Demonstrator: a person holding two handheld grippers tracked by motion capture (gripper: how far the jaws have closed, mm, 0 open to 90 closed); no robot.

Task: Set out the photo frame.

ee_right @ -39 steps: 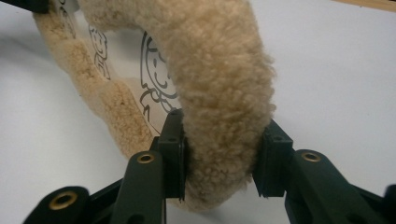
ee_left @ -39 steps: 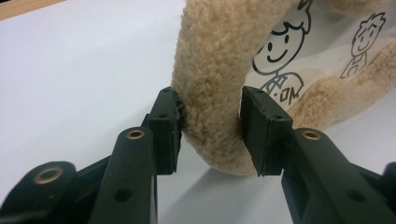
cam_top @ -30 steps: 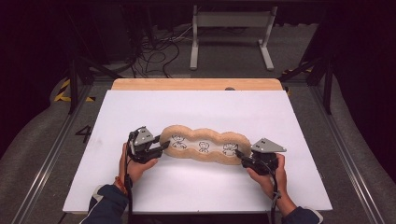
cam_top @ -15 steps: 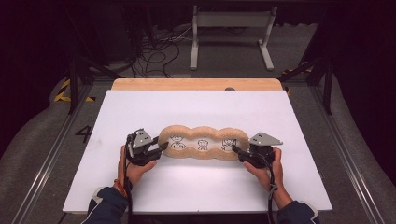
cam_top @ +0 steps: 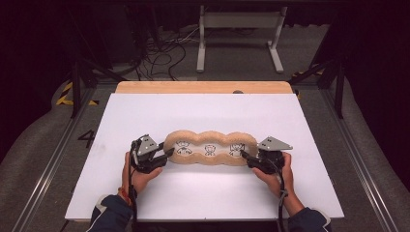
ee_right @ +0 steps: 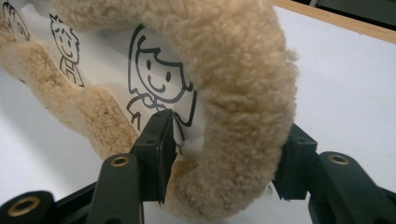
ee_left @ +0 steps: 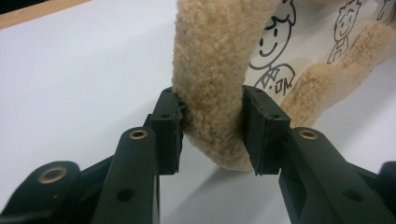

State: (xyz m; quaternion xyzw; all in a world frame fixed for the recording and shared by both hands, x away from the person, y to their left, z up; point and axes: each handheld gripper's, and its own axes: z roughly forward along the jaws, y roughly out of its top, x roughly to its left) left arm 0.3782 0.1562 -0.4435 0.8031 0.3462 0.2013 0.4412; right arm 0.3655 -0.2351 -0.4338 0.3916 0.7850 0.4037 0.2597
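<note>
Both ends of the mat (cam_top: pixel 210 148) are clamped: left gripper (cam_top: pixel 164 154) and right gripper (cam_top: pixel 244 157) on its fleecy rim, its long axis spanning the bench (cam_top: pixel 203 111) between them.

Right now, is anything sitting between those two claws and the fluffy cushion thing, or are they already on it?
Nothing is in the way. The left claw is shut on the fleecy rim at one end of the cushion, and the right claw is shut on the rim at the other end. The white table around them is bare.
</note>
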